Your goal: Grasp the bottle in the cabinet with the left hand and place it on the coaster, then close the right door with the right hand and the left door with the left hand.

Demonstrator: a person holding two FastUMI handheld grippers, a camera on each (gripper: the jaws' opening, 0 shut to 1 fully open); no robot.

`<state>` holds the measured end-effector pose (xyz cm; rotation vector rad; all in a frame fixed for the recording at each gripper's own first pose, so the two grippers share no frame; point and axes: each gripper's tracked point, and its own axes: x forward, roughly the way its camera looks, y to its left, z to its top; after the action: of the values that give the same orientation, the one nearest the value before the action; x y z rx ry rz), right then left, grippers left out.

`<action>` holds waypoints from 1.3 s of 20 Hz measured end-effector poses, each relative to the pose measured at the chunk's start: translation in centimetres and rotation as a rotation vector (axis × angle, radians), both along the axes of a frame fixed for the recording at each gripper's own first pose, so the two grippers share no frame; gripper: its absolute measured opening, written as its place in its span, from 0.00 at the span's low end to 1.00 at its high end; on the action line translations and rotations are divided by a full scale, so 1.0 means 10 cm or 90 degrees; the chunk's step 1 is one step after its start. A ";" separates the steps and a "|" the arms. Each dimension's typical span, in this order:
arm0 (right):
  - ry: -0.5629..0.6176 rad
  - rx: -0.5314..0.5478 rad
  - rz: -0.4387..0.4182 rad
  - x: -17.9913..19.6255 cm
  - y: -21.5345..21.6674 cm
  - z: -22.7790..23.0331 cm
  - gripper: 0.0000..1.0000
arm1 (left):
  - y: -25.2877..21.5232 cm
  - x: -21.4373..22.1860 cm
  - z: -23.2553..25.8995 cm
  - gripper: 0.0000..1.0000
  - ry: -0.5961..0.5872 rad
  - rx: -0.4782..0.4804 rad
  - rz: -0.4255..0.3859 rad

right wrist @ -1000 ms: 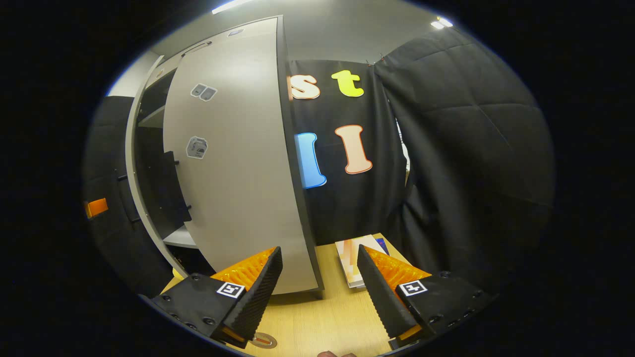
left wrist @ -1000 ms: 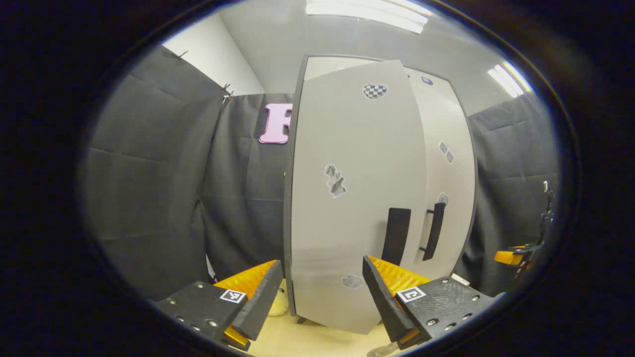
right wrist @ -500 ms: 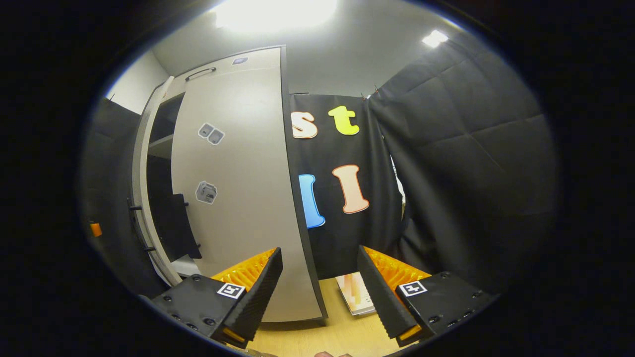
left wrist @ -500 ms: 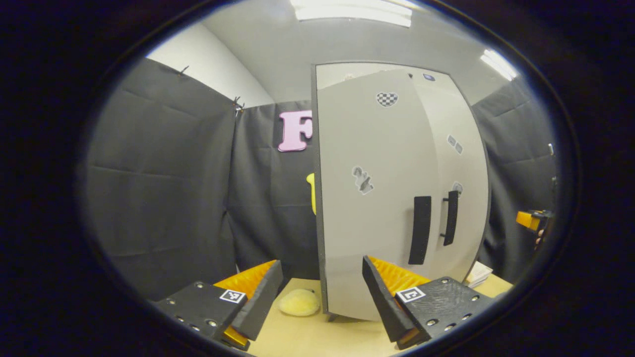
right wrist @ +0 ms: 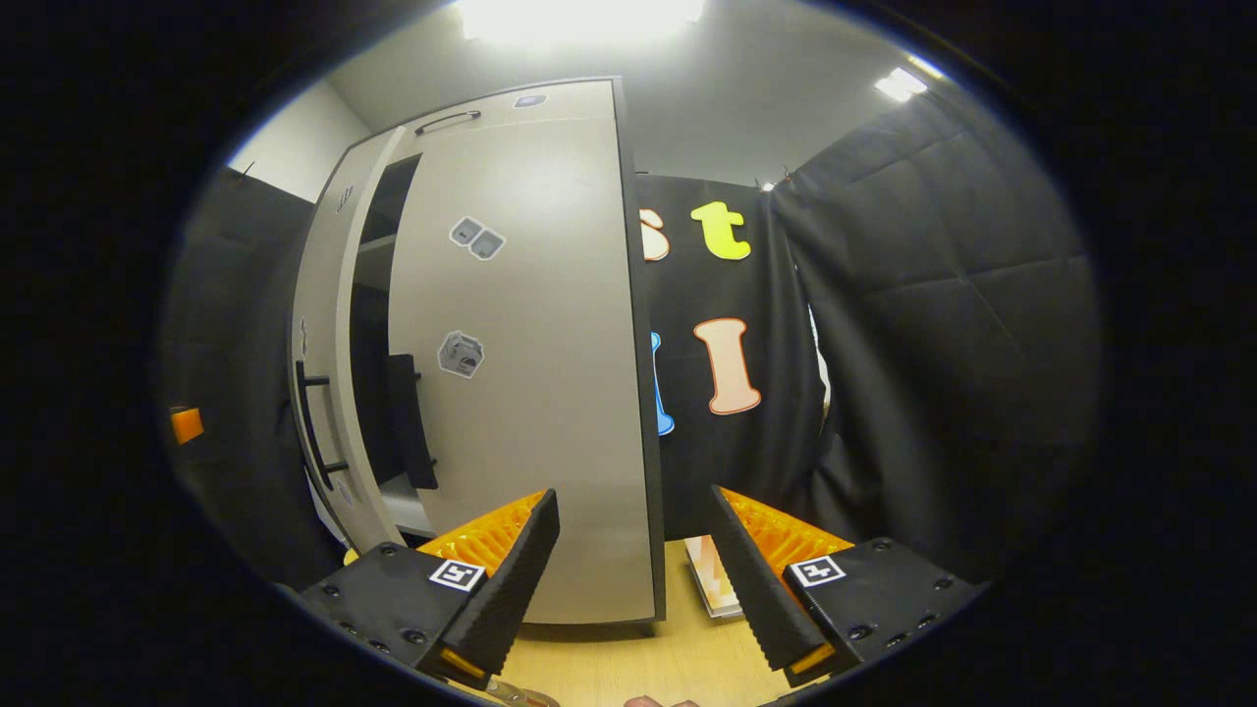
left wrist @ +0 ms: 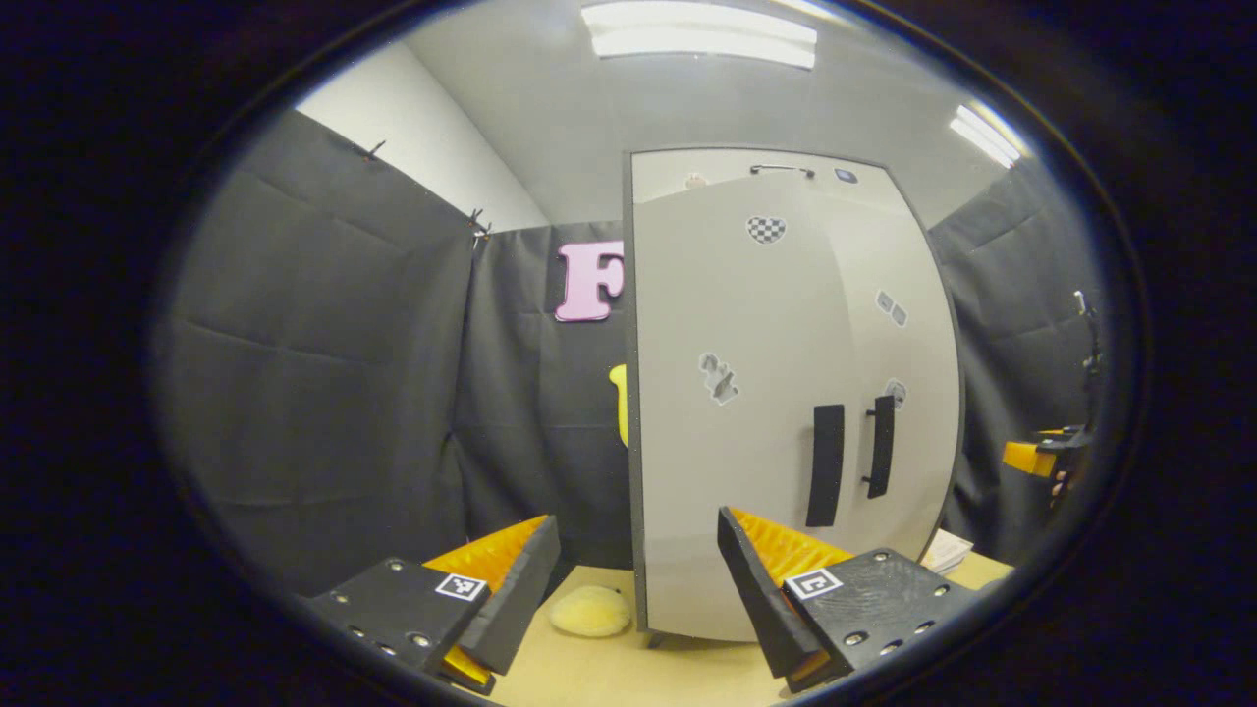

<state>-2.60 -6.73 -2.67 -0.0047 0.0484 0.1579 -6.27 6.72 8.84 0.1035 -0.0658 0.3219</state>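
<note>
Left door [left wrist: 727, 412] has swung from ajar to nearly flush with right door [left wrist: 899, 393] over past second; right gripper view shows narrow dark gap between the two doors, so latch not certain. Left tongs [left wrist: 628, 570] released, wide apart, grasping nothing, backed off from door. Right tongs [right wrist: 628, 565] also spread, empty, above bench [right wrist: 628, 658]. Bottle and coaster: cannot tell where. Judgement: closing step almost done; final nudge may be needed.

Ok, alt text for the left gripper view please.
A tall grey cabinet, both doors nearly shut, stands on a wooden table ahead of the open left gripper. A yellow plush lies at its base.
</note>
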 end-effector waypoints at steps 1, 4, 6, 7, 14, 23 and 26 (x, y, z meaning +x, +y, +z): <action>-0.007 -0.004 0.001 0.00 0.00 0.04 0.97 | -0.02 0.01 0.00 0.94 -0.001 -0.004 -0.008; -0.019 -0.015 -0.015 0.01 -0.04 0.11 0.96 | -0.04 0.01 -0.03 0.94 -0.006 -0.027 -0.018; -0.020 -0.013 -0.018 0.00 -0.04 0.12 0.97 | 0.00 -0.01 -0.06 0.94 -0.007 -0.041 -0.014; -0.016 -0.012 -0.016 -0.01 -0.03 0.10 0.97 | 0.02 -0.03 -0.06 0.99 -0.009 -0.049 -0.013; -0.007 -0.013 -0.025 -0.15 -0.05 0.02 0.97 | 0.33 -0.16 0.02 0.99 -0.056 -0.093 0.023; -0.007 -0.040 -0.089 -0.34 -0.16 0.12 0.96 | 0.74 0.10 -0.02 0.94 -0.083 -0.042 0.023; 0.013 -0.022 -0.111 -0.42 -0.12 0.12 0.97 | 0.86 0.25 -0.16 1.00 -0.078 -0.051 0.006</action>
<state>-6.76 -7.93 -1.51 -0.0327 0.0711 -0.0168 -3.73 15.32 7.28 0.0049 -0.1739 0.3391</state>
